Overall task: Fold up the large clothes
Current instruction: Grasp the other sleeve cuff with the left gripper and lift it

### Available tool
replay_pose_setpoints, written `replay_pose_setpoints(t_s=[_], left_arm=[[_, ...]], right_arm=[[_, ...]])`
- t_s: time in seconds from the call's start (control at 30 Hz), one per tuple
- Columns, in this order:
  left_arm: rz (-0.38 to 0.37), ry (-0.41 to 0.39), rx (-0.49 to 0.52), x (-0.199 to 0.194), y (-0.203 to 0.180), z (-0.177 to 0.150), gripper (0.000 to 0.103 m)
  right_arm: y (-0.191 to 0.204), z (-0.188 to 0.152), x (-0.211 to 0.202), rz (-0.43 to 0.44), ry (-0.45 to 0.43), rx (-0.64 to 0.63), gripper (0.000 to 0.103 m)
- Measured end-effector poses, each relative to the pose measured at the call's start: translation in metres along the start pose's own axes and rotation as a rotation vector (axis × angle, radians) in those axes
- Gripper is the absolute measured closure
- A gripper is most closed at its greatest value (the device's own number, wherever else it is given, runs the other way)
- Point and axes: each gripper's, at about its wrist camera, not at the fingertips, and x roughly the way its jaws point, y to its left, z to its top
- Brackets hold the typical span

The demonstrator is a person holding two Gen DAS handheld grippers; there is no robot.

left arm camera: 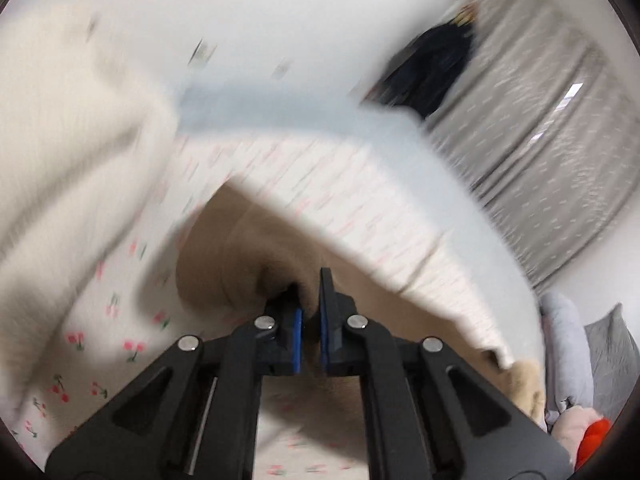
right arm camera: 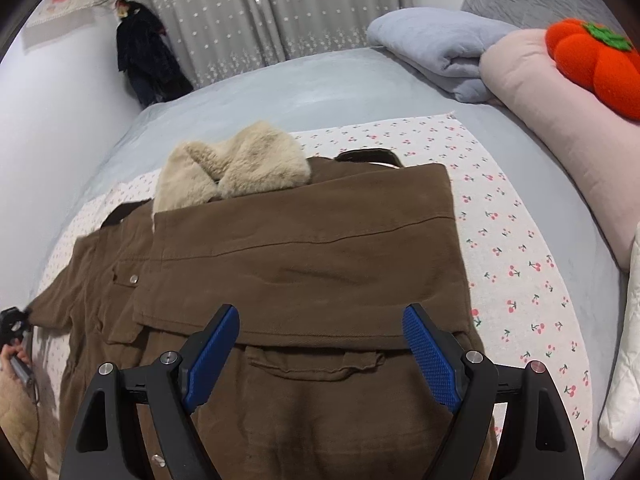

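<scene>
The brown coat (right arm camera: 304,264) lies flat on a cherry-print sheet (right arm camera: 516,248) spread over the grey bed (right arm camera: 280,92). Its long axis runs from the near edge away toward the curtain (right arm camera: 280,12), with the cream fur collar (right arm camera: 236,168) at the far end. The right side panel is folded inward over the body; one sleeve extends to the left. Flap pockets and a metal snap are visible on the front.

The right gripper (right arm camera: 320,348) hovers above the lower half of the coat, fingers wide apart, nothing between them.

The left gripper (left arm camera: 310,320) has its fingers drawn together; the left wrist view is blurred, and beige fabric (left arm camera: 240,264) sits at the tips, though a grip cannot be confirmed.
</scene>
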Motion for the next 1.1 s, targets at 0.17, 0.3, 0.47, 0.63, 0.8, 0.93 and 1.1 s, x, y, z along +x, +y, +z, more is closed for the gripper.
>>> replay_pose_setpoints(t_s=[0.17, 0.3, 0.47, 0.63, 0.8, 0.93, 1.1], left_arm=[[-0.2, -0.131, 0.105, -0.054, -0.074, 0.018, 0.096], [-0.356, -0.144, 0.211, -0.082, -0.141, 0.011, 0.096], [-0.523, -0.078, 0.327, -0.098, -0.226, -0.027, 0.096], [-0.639, 0.038, 0.435, -0.101, -0.301, -0.091, 0.096], [-0.694, 0.226, 0.553, -0.087, -0.35, -0.181, 0.096], [-0.695, 0.468, 0.71, -0.061, -0.371, -0.275, 0.094], [-0.558, 0.812, 0.967, -0.03, -0.352, -0.381, 0.073]], right_arm=[[-0.01, 0.003, -0.001, 0.03, 0.003, 0.043, 0.017], [-0.013, 0.003, -0.003, 0.046, -0.001, 0.051, 0.017], [-0.018, 0.006, -0.006, 0.067, -0.008, 0.065, 0.017], [-0.029, 0.009, -0.005, 0.088, -0.011, 0.093, 0.017], [-0.04, 0.011, 0.0, 0.11, -0.008, 0.128, 0.017], [-0.047, 0.01, 0.007, 0.126, 0.002, 0.15, 0.017], [-0.051, 0.005, 0.022, 0.174, 0.028, 0.173, 0.017]])
